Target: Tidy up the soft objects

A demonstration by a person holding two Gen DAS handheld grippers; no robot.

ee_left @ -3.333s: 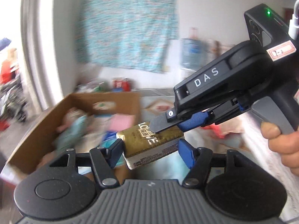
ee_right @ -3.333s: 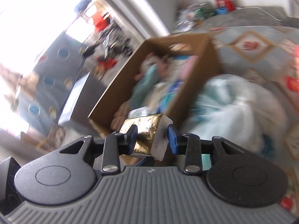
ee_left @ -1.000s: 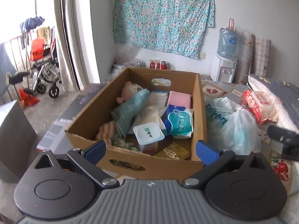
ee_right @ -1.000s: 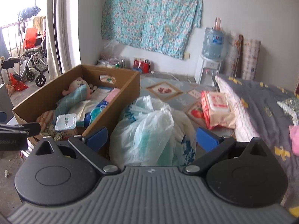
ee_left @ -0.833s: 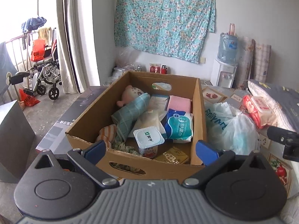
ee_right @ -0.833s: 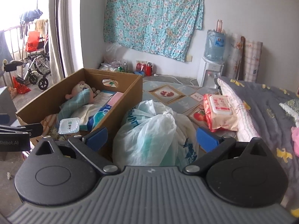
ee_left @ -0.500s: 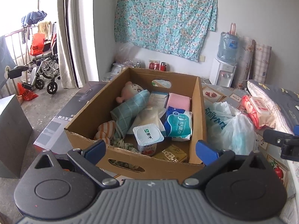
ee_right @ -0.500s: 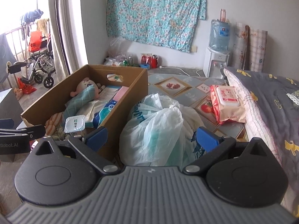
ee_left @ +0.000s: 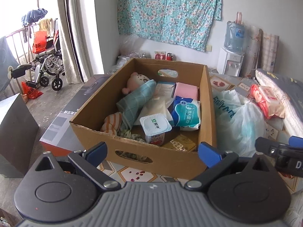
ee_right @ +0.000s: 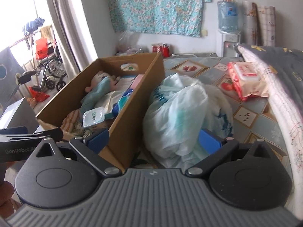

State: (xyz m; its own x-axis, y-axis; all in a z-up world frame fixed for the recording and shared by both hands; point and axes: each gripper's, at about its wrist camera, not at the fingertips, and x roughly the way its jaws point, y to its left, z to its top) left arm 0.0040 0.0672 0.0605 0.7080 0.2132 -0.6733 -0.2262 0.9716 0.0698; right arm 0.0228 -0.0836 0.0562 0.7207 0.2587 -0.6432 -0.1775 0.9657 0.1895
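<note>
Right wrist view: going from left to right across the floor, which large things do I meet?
Brown cardboard box → pale translucent plastic bag → red-and-white pack of wet wipes → dark grey quilted bedding.

left tool spread wide, right tool spread wide, both empty

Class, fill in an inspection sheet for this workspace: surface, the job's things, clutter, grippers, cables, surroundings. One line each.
Surface: patterned floor mat, partly covered.
Job's things: brown cardboard box holds a plush doll, rolled teal checked cloth, blue-white tissue pack, white yogurt cup, gold carton.
Clutter: pale plastic bag beside the box; red wipes pack.
Grippers: left gripper and right gripper, jaws open, empty.
Cables: nothing seen.
Surroundings: floral teal wall cloth, water dispenser, wheelchair.
</note>
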